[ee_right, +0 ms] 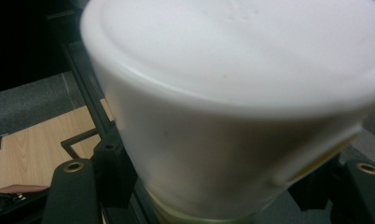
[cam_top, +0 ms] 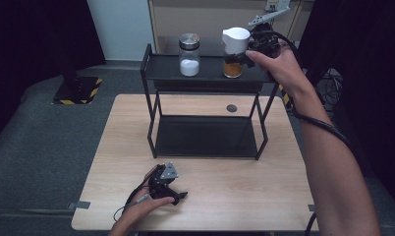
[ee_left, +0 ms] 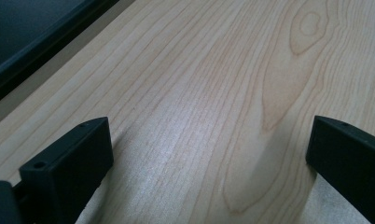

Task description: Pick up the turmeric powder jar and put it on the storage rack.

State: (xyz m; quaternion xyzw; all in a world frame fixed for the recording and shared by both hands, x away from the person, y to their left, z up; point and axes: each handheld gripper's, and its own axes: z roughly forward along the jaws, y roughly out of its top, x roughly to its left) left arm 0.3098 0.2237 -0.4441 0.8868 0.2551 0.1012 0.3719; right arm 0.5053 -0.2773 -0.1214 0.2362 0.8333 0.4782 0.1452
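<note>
A: Where the table (cam_top: 210, 196) ends nearest the person, at about 7 o'clock, the left gripper (cam_top: 178, 195) rests on bare wood in the left hand (cam_top: 144, 206). Jaws?

B: Spread wide. Left gripper view: the two black jaws stand well apart with wood grain between them, nothing held. A dark shelf edge (ee_left: 36, 51) crosses at 10 o'clock in that view.

A: Next out?

B: Black rack (cam_top: 208, 135) at table centre. Its lower shelf sits on the table. Just beyond it, at 12 o'clock, a small dark round mark (cam_top: 231, 108) on the wood.

A: Top shelf?

B: Two jars. Salt jar (cam_top: 189, 55) at 11 o'clock: clear glass, metal lid, white contents low inside, standing upright, untouched. Spice jar (cam_top: 234, 53) at 1 o'clock: white cap, orange-brown contents at the bottom.

A: Right gripper (cam_top: 238, 57)?

B: Up at that spice jar, in the right hand (cam_top: 276, 64), with the forearm reaching across from 5 o'clock. Jaws drawn in on the jar, one each side just under the cap. Right gripper view: the white cap (ee_right: 232, 107) looms close and blurred, a black jaw against either side.

A: Jar on the shelf or lifted?

B: Cannot tell; its base looks at shelf level. The two jars stand apart, both near the back edge of the rack.
</note>
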